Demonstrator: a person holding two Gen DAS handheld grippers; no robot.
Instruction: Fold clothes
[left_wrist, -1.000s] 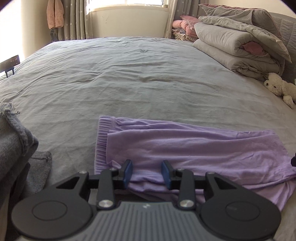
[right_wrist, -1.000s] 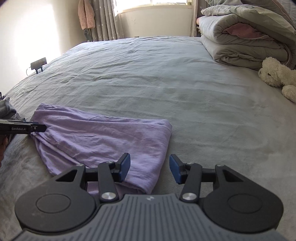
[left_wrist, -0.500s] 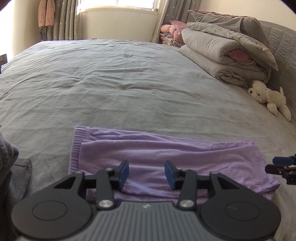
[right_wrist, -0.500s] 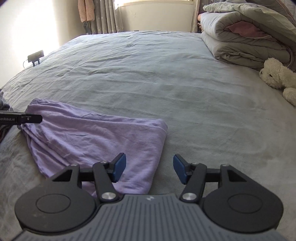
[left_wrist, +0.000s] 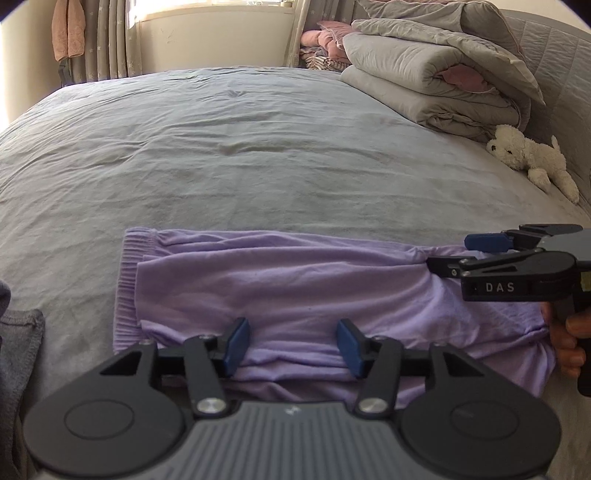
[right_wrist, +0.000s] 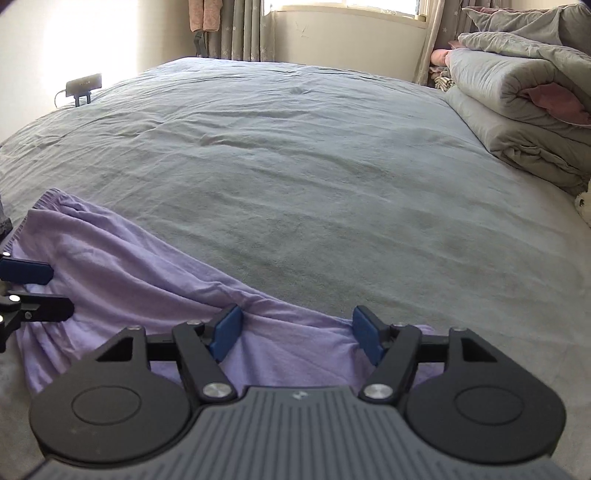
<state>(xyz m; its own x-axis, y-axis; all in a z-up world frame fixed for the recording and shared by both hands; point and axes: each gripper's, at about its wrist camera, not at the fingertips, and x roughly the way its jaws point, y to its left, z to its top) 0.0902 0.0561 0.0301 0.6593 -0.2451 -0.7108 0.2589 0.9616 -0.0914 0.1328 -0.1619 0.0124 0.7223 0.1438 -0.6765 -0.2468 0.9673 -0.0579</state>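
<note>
- The purple garment (left_wrist: 325, 291) lies on the near part of the grey bed (left_wrist: 258, 147), folded lengthwise into a long band; its ribbed waistband (left_wrist: 127, 280) sits at the left end in the left wrist view.
- It looks like soft, thin knit: slack, faintly creased, with loose layers bunched along the near edge and puckered at the right end, so the edges do not line up cleanly.
- The step in hand seems to be the pause between folds: both tools are letting go of the cloth, with a crosswise fold probably still to come.
- The left gripper (left_wrist: 293, 345) hovers over the near edge, jaws opening; cloth lies between and under the blue pads, but they do not pinch it.
- The right gripper (right_wrist: 297, 334) sits over the far right end, jaws opening wide, fabric below them but not clamped; a hand (left_wrist: 567, 343) holds its grip.
- Next, I judge, each needs a fresh grasp on all layers at one end, lifting evenly so the band does not slide apart.
- Further off lie a folded quilt (left_wrist: 436, 74) and a white plush toy (left_wrist: 532, 155), well apart from the work.
</note>
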